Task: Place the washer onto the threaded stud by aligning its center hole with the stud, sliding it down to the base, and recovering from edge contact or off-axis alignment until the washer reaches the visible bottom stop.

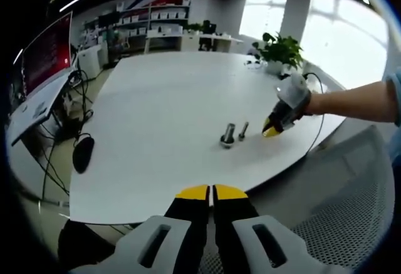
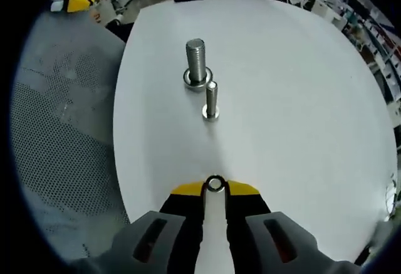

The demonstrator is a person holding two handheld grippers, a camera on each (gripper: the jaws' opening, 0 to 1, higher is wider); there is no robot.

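Two threaded studs stand upright on the white table (image 2: 282, 98). In the right gripper view the larger stud (image 2: 196, 62) has a washer (image 2: 198, 79) around its base, and the smaller stud (image 2: 211, 100) stands just in front of it. My right gripper (image 2: 215, 188) is shut on a small metal washer (image 2: 215, 184) held between its yellow tips, short of the small stud. In the left gripper view the two studs (image 1: 229, 135) (image 1: 243, 130) stand mid-table, with the right gripper (image 1: 272, 128) just right of them. My left gripper (image 1: 211, 192) is shut, held off the table's near edge.
A mesh chair (image 2: 62, 136) sits beside the table edge. A potted plant (image 1: 280, 51) stands at the table's far end. A desk with a red monitor (image 1: 47, 51), cables and a black mouse (image 1: 83, 152) lies to the left in the left gripper view.
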